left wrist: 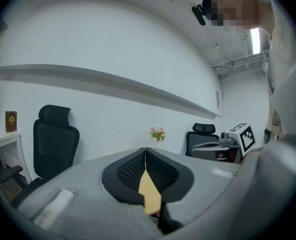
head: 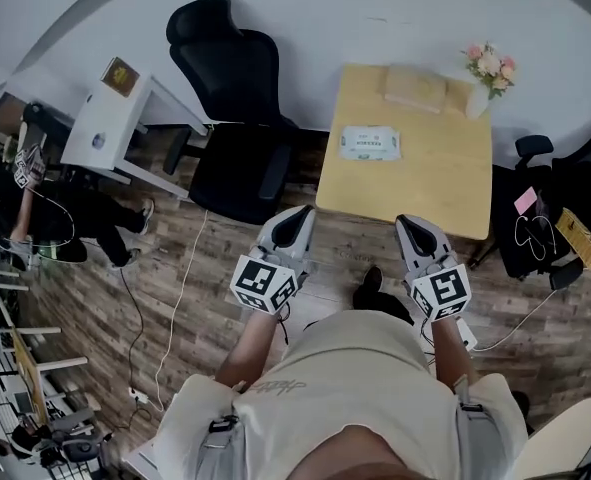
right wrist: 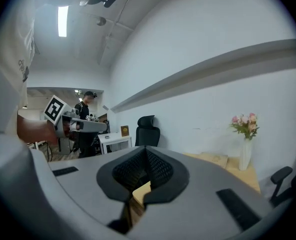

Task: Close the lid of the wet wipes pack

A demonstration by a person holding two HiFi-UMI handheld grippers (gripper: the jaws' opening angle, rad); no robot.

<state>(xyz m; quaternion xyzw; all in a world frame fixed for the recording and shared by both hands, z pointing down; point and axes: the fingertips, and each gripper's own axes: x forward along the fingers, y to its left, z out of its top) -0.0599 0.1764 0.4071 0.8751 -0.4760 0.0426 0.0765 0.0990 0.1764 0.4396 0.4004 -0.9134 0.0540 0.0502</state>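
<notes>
The left tongs (head: 301, 216) and right tongs (head: 411, 224) are both pressed together, empty, held short of the counter (head: 445, 183) where the wet wipes pack (head: 370, 142) lies.

We count two grippers (head: 300, 216) (head: 412, 224), one wet wipes pack (head: 370, 142), one flower vase (head: 479, 96), one bench (head: 415, 190), two office chairs (head: 230, 78) (head: 533, 148).
</notes>
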